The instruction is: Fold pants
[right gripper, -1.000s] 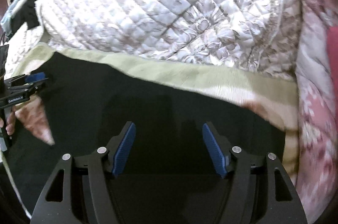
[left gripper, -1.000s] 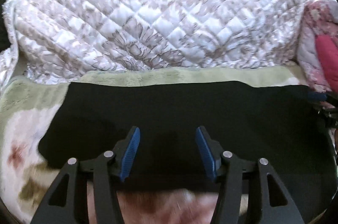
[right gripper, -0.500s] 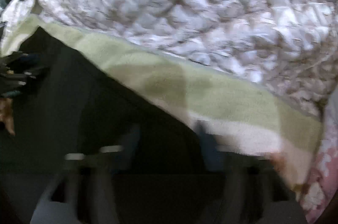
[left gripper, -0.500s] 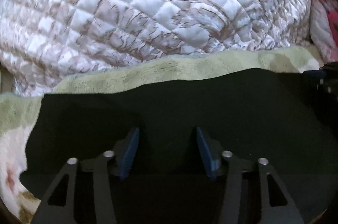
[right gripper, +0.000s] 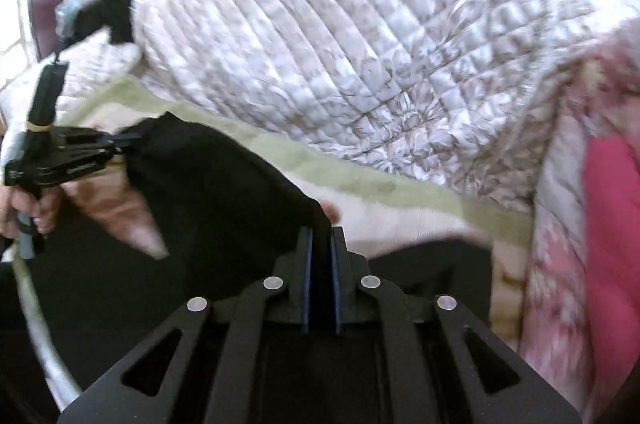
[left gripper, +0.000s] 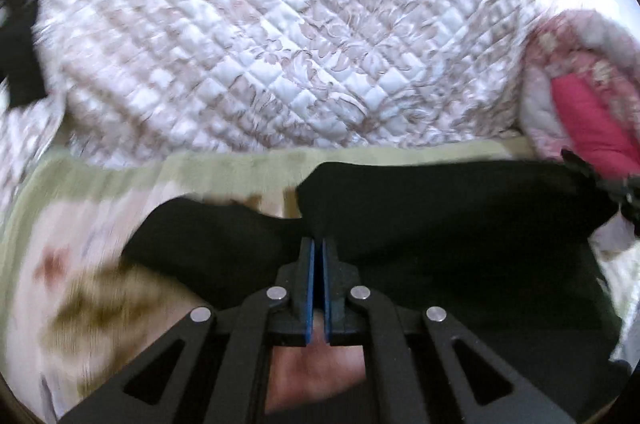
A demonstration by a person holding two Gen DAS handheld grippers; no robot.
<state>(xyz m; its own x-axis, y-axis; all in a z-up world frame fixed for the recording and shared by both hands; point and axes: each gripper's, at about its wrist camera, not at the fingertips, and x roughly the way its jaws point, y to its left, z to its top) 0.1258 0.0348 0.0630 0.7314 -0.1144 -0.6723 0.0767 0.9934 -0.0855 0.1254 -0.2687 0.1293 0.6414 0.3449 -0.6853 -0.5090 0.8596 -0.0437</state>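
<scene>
Much of the blanket (left gripper: 92, 224) is smeared by motion blur, and the lower part of the black pants (left gripper: 460, 244) is cut off behind the gripper frames. The left gripper (left gripper: 319, 244) is clamped on a pants edge held between its blue pads, the cloth stretched rightward above the blanket to the right gripper (right gripper: 321, 236), which is likewise pinched onto black cloth. The quilt (left gripper: 280, 44) is seen beyond.

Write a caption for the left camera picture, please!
Left tongs pinch the black pants above a green blanket and white quilt.

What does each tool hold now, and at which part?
Each tool, left and right, is shut on the black pants, pinching an edge of the fabric; which part is unclear.
</scene>
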